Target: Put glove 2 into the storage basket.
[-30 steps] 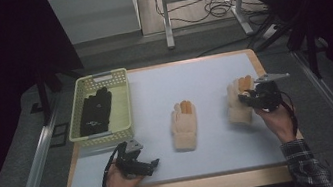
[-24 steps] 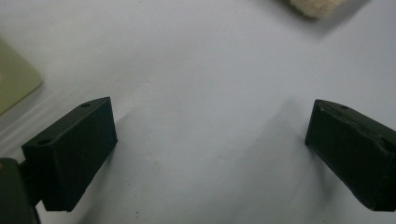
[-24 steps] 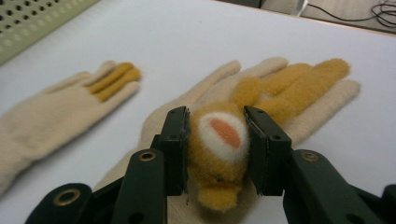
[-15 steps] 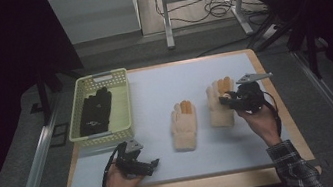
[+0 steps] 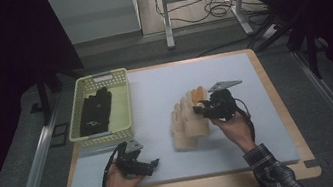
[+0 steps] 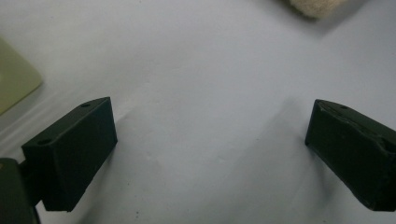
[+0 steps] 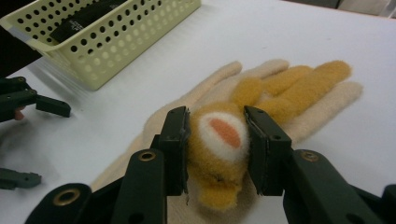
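Your right gripper (image 7: 217, 149) was clamped on a fuzzy glove (image 7: 261, 98), its two black pads pressing either side of the mustard-orange palm. That glove was cream along its edges and orange down the middle fingers, with a white oval patch holding a smaller orange spot, sitting squarely between your jaws. It looked soft and thick, the pile bunched where the pads squeezed it.

In the high view you held the glove (image 5: 198, 96) over a second cream glove (image 5: 185, 126) that lay flat near the middle of the pale mat (image 5: 154, 90). From the right gripper view the cream fingers of that second glove (image 7: 201, 91) spread out beneath the orange one, so the two overlapped; whether they touched along their whole length could not be told.

Your left gripper (image 5: 137, 164) rested near the front edge of the mat, well apart from both gloves. Its jaws stood wide apart with nothing between them, just bare mat in the left gripper view (image 6: 210, 135).

The pale yellow basket (image 5: 119, 80) stood at the far left corner of the mat, its walls pierced with rows of round holes. Inside it lay a black glove (image 5: 96, 109), flat on the bottom, with small light markings on it too small to read. The basket (image 7: 121, 42) stood well clear of the gloves you were working with.
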Action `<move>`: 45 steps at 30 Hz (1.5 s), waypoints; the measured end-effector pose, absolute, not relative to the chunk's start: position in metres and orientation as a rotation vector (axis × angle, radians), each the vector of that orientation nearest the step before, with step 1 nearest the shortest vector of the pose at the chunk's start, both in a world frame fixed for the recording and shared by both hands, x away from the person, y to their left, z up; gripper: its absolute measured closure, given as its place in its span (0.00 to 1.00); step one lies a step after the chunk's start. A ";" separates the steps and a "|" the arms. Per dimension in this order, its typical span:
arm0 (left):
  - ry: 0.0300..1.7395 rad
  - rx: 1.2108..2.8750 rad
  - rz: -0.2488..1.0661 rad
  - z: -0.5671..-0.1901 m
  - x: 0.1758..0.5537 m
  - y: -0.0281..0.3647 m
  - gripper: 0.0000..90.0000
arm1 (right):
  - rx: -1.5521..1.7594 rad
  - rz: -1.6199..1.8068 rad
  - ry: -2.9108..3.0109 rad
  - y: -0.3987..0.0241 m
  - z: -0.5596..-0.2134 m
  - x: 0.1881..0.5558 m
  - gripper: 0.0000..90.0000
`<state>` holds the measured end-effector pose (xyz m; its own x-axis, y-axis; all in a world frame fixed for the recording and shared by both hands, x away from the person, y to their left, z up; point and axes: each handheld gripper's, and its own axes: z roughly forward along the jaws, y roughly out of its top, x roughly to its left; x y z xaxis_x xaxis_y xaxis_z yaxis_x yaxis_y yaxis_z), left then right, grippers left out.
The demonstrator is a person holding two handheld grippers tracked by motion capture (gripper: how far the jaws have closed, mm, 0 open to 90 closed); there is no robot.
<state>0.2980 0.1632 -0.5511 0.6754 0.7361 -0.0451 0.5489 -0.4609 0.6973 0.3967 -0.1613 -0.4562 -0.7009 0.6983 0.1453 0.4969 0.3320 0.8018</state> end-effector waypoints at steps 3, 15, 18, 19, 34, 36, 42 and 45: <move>0.984 2.184 0.343 -0.551 0.298 0.163 0.02 | 1.080 1.308 2.386 -0.148 -0.460 0.395 0.68; 0.985 2.185 0.342 -0.551 0.298 0.163 0.02 | 1.105 1.276 2.411 -0.122 -0.483 0.389 0.67; 0.985 2.185 0.341 -0.551 0.298 0.163 0.02 | 1.101 1.242 2.399 -0.119 -0.492 0.387 0.66; 0.985 2.185 0.341 -0.551 0.298 0.163 0.02 | 1.088 1.222 2.396 -0.118 -0.495 0.387 0.64; 0.985 2.185 0.342 -0.551 0.298 0.163 0.02 | 1.008 1.187 2.404 -0.133 -0.492 0.385 0.46; 0.985 2.185 0.342 -0.551 0.298 0.163 0.02 | 1.009 1.174 2.415 -0.144 -0.493 0.384 0.54; 0.984 2.185 0.343 -0.551 0.298 0.163 0.02 | 0.986 1.147 2.449 -0.160 -0.501 0.378 0.73; 0.984 2.185 0.344 -0.551 0.298 0.163 0.02 | 0.966 1.154 2.473 -0.169 -0.507 0.370 0.88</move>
<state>0.2979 0.1631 -0.5512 0.6753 0.7362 -0.0439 0.5490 -0.4620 0.6966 0.3701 -0.1692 -0.5068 -0.7505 0.6587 0.0534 0.4642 0.4680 0.7519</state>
